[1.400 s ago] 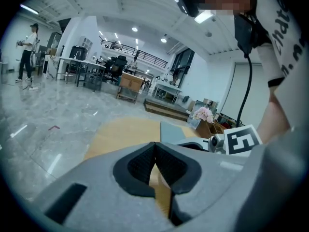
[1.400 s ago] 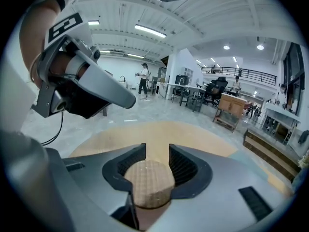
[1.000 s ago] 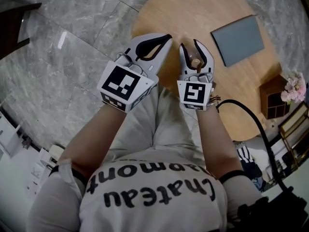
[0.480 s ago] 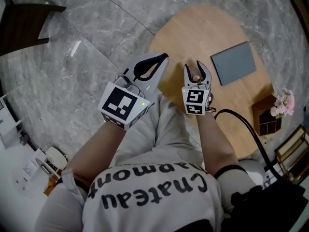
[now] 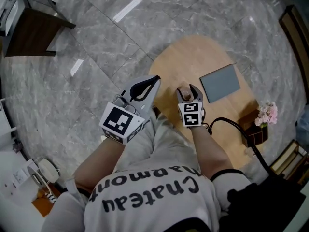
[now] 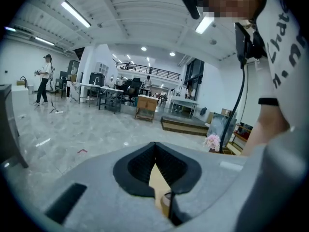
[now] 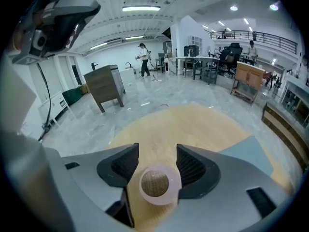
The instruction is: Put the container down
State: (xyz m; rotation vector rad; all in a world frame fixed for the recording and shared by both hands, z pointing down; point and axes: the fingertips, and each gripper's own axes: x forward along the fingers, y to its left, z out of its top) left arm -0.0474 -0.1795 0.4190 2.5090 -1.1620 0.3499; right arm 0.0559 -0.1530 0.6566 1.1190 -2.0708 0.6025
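As my right gripper [image 5: 188,90] is just opening its jaws off the container [image 7: 155,183] on the desk [image 5: 203,57], left gripper [image 5: 153,81] clenched empty, I'm judging a straight withdrawal next.

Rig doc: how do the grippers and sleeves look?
Light grey left gripper and right gripper, black ribbed pads, each with a black-and-white marker cube. Black cable off the right. White short-sleeved shirt. Right jaws have just been opening, container between them.

Bright, even light falls from ceiling strip lamps [image 7: 141,7], and white glare streaks the polished floor [image 5: 128,8]. Both gripper views bend strongly at the edges, with black corners. Shadows are soft.
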